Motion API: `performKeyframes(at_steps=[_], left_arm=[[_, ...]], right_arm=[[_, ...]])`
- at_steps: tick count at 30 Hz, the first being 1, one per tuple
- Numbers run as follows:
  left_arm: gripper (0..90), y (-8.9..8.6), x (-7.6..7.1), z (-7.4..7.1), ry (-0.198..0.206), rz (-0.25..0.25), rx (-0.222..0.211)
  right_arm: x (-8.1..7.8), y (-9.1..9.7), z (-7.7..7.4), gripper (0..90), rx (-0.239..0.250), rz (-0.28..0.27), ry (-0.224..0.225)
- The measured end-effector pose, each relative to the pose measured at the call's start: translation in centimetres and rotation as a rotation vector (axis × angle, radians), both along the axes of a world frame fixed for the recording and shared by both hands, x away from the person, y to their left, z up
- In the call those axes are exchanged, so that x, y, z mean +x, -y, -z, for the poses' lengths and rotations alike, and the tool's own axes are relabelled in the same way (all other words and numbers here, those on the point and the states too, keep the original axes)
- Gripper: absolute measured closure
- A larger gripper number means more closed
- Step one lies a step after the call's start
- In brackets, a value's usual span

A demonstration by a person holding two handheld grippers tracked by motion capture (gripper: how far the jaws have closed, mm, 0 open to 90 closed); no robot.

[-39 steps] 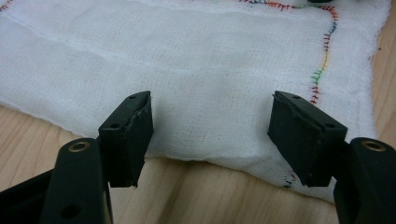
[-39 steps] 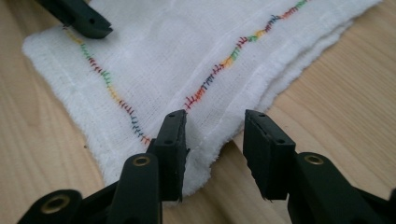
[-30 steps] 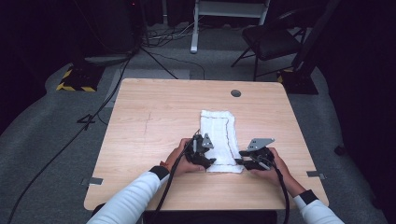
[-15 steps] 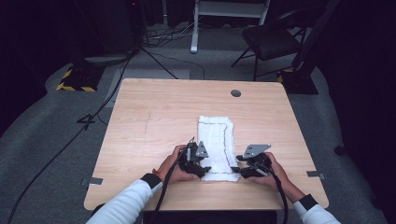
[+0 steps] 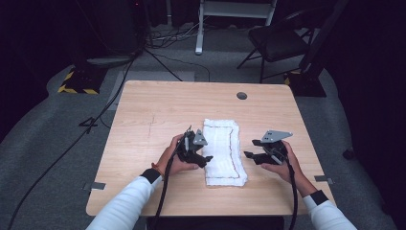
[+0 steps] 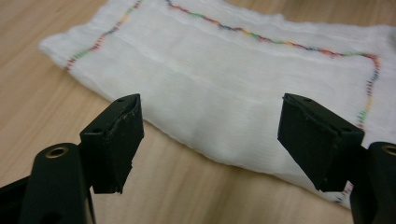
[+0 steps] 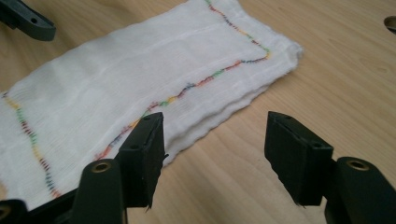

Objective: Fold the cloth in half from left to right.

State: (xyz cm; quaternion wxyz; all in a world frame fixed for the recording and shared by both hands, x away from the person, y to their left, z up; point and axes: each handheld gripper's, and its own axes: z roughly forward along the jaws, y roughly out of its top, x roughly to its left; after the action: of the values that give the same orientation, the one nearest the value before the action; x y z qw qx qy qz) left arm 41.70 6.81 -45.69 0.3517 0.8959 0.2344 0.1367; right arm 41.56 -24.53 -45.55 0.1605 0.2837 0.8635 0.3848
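Grippers are counted as two: the left gripper (image 5: 207, 159) and right gripper (image 5: 250, 156), jaws just opened wide, nothing gripped. One folded white cloth (image 5: 222, 149) is laid between them on the table (image 5: 158, 110). Beyond, one chair (image 5: 277, 40) is seen.

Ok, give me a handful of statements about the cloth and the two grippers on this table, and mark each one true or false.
1. The white cloth lies folded flat on the wooden table. True.
2. The left gripper clamps the cloth. False: its jaws stand open, nothing between them.
3. The right gripper is open, off the cloth's edge. True.
4. The cloth's stitched border is plain black. False: it is multicoloured.
5. A chair stands beyond the table. True.
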Motion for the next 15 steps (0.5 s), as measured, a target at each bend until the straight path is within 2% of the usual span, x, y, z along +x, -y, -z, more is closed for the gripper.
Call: performKeyframes(at_steps=[3, 9, 11, 14, 15], left_arm=[[22.8, -0.3, 1.4, -0.1, -0.007, -0.033, -0.007], [23.2, -0.1, 4.3, 0.1, -0.007, -0.097, 0.006], [23.3, 0.1, 5.4, 0.2, -0.006, -0.118, 0.016], [23.6, 0.4, 6.8, 0.5, -0.011, -0.147, 0.009], [23.7, 0.5, 7.3, 0.6, -0.005, -0.159, 0.013]], right_arm=[[1.1, -0.2, -0.2, 39.2, -0.004, 0.019, 0.01], [3.5, -1.4, -0.6, 42.0, -0.027, 0.055, 0.042], [4.4, -1.8, -0.6, 42.7, -0.033, 0.059, 0.041], [5.9, -2.7, -0.4, 43.7, -0.04, 0.068, 0.041], [6.4, -2.9, -0.3, 43.5, -0.038, 0.07, 0.03]])
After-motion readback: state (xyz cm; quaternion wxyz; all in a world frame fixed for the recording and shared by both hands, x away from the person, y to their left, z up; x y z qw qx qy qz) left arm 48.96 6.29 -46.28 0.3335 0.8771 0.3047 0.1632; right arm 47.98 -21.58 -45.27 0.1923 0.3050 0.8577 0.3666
